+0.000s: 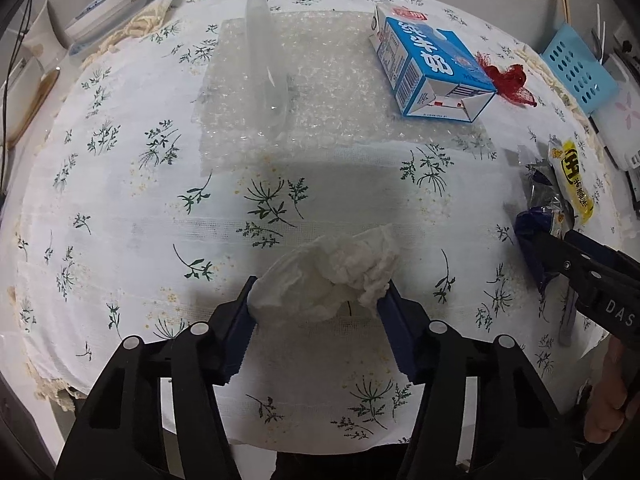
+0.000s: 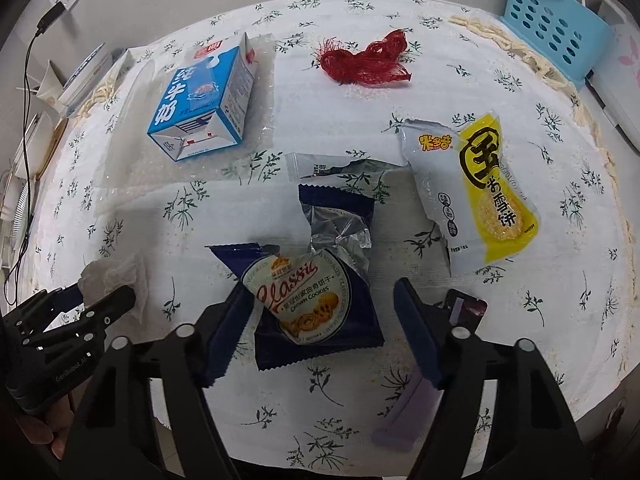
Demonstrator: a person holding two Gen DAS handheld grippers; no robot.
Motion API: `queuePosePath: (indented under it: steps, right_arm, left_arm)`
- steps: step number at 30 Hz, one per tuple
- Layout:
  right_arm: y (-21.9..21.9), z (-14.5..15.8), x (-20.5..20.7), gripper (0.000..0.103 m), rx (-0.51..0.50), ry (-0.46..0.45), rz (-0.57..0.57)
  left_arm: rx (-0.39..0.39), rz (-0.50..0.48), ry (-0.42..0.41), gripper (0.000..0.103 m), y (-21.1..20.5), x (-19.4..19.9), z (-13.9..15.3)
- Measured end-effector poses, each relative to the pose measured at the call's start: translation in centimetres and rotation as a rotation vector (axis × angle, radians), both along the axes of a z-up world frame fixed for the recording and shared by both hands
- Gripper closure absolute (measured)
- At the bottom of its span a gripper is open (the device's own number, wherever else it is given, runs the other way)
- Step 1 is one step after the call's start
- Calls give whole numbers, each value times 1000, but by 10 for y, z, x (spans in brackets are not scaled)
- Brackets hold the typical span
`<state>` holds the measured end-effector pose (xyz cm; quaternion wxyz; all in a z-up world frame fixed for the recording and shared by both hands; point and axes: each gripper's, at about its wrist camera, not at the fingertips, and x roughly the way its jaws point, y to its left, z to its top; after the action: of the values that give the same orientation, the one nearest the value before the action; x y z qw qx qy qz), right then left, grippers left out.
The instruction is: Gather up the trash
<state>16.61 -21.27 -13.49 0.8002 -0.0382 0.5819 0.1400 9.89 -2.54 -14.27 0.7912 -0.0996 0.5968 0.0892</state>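
Left claw (image 1: 320, 300) is clamped on the crumpled tissue (image 1: 332, 276), both pads touching it, on the floral tabletop (image 1: 120, 220). Right claw (image 2: 320, 312) is half spread, straddling the blue cookie wrapper (image 2: 316, 304); only the left pad is seen touching it, the right pad stands apart, so nothing is gripped. Milk carton (image 2: 204, 100), red mesh (image 2: 364, 60) and yellow snack bag (image 2: 484, 196) lie farther back.

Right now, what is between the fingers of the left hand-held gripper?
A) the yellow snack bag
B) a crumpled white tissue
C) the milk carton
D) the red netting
B: the left hand-held gripper has the tissue between its two blue fingers, both touching it, while the milk carton and the red netting lie far off across the table.
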Motion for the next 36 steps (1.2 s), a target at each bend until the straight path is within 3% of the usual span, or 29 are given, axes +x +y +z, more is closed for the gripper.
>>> queuePosePath:
  steps: [10,13,23,36]
  right_arm:
    - [3,-6,-2,61,-18,5,-10]
    - [1,-5,-1,67,-11,4,-11]
    - [-6,9,-4,69,14,-29,-18]
    - [-7,20,-10,84,37,-53,0]
  left_arm:
    - [22,17,15,92,9,0,3]
    - [-4,22,2,95,15,-3,5]
    - [-18,17,-34,95,19,-15,15]
    - [-28,12,-57,95,10,-20,23]
